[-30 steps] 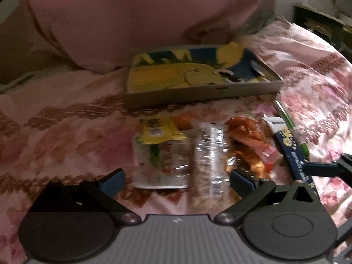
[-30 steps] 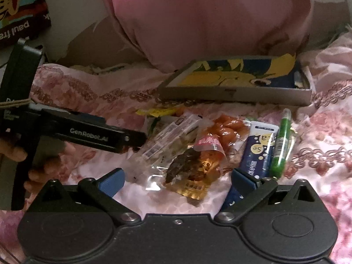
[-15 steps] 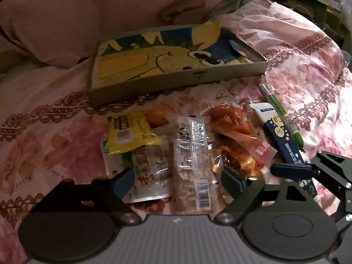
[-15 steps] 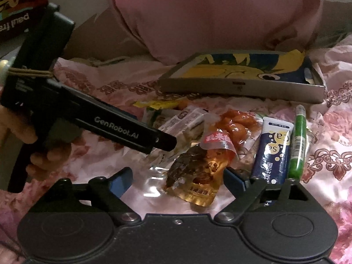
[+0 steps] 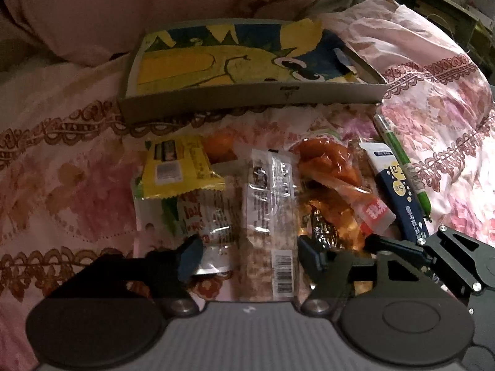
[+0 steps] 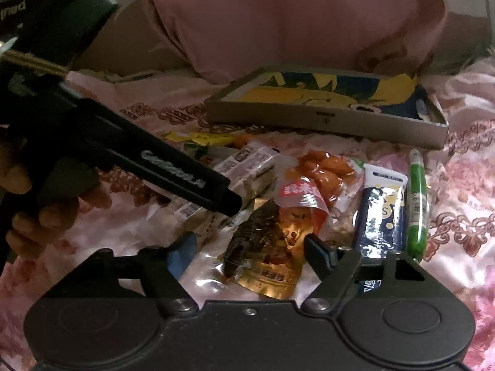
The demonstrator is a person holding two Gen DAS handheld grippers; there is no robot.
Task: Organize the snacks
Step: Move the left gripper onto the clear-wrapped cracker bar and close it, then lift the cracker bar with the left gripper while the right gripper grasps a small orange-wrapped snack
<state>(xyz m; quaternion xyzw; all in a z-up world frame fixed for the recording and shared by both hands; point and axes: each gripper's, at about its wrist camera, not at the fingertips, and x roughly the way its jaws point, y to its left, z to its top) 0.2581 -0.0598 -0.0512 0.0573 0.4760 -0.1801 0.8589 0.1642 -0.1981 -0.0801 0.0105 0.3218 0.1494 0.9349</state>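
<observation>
Snack packets lie in a loose heap on the floral bedspread (image 5: 62, 160), close in front of both grippers. Nearest the left gripper (image 5: 247, 256) is a long clear packet of pale crumbly bars (image 5: 269, 232) with a barcode, lying between its two fingers; the jaws have just been closing but stand apart, and whether the pads touch the wrapper cannot be told. Left of it lie a white printed pouch (image 5: 198, 219) and, overlapping its far end, a yellow packet (image 5: 179, 167).

The right gripper (image 6: 250, 253) also has its jaws apart, after just narrowing, with a golden pouch holding a dark snack (image 6: 263, 256) between its fingers. Beyond that pouch lies a clear bag of orange sausages (image 6: 321, 170) with a red label. To the right sit a navy-and-white tube (image 6: 380, 213) and a green pen (image 6: 417, 204), side by side.

A hand (image 6: 37, 210) grips the left gripper's handle at the left edge of the right wrist view.

Farther back a shallow grey cardboard tray (image 5: 253, 95) rests on the bedspread, well apart from the heap. Its floor shows a yellow and blue cartoon print, and only a small dark item (image 5: 342, 58) lies near its right end. Behind it is a pink pillow (image 6: 294, 15).
</observation>
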